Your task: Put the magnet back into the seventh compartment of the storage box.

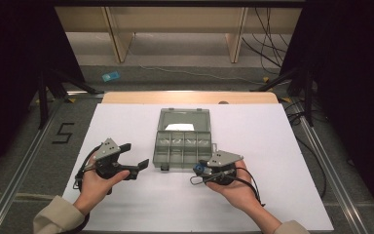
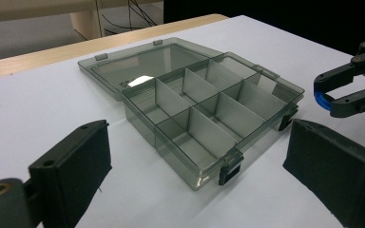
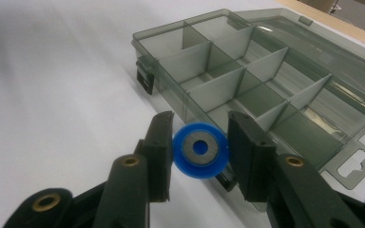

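Note:
A smoky clear compartment box (image 1: 181, 146) lies open in the middle of the white table, its lid (image 1: 183, 121) flat behind it. My right gripper (image 1: 199, 169) is just off the box's front right corner, shut on a blue round disc (image 1: 196, 168) with a grey centre. In the right gripper view the disc (image 3: 195, 168) sits between both pads of that gripper (image 3: 200, 151), with the box (image 3: 247, 80) beyond. My left gripper (image 1: 137, 155) stands open to the left of the box. Its jaws (image 2: 204, 175) frame the box (image 2: 209, 109), with the right gripper (image 2: 328, 95) farther off.
The white sheet (image 1: 282, 161) covers the table, with a wooden edge (image 1: 190, 97) at the back. The box's compartments look empty. Past the table lie floor, cables (image 1: 268, 48) and a small blue object (image 1: 110, 76).

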Tool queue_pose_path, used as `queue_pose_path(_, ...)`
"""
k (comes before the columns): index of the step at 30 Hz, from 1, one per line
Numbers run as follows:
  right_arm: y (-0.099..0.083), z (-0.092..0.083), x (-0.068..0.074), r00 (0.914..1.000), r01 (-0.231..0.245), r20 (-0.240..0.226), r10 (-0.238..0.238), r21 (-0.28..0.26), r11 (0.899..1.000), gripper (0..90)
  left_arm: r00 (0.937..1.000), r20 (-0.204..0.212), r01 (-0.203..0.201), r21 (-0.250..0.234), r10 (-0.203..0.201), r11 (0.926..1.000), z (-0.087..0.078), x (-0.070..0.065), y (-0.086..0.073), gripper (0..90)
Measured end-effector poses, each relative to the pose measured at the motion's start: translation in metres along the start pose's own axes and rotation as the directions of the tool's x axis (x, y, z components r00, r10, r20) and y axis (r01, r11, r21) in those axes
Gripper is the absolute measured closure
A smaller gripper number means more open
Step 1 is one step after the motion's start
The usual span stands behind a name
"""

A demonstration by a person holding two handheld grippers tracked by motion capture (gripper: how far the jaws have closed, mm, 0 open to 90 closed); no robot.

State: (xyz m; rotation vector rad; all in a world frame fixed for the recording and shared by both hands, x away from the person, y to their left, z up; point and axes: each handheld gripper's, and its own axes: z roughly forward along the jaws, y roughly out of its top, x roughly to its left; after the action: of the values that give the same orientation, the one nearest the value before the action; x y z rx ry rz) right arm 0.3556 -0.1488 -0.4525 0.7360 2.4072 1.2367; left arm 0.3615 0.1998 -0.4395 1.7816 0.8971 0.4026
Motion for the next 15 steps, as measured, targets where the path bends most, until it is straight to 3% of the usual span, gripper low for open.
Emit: queue_pose_path(15, 0.0022, -0.0011, -0.0048, 0.9999, -0.006, 0.014, 0.006, -0.01, 1.0, 63.1, 1.0, -0.002, -0.007, 0.001, 0.007, 1.0, -0.0001, 0.0005, 0.0002, 7.4)
